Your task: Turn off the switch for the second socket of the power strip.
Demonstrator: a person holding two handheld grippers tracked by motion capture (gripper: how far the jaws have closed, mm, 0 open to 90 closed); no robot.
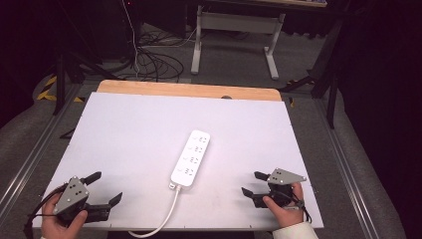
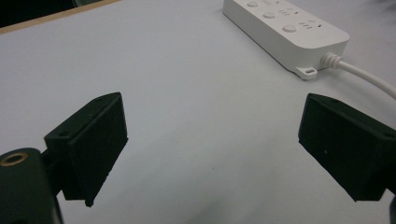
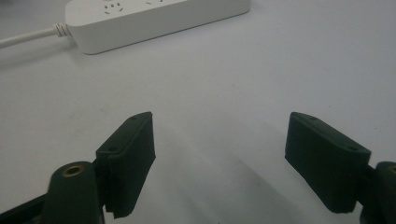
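White plastic power strip [image 1: 191, 158] lies flat mid-table on the pale grey tabletop [image 1: 124, 134], long axis running away from us, cord end nearest, between our left gripper [image 1: 109, 188] and right gripper [image 1: 251, 183], both with jaws apart and empty.

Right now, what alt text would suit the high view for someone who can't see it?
A white power strip lies mid-table, its cord trailing to the near edge. A person's hands hold the open left gripper and right gripper either side, touching nothing.
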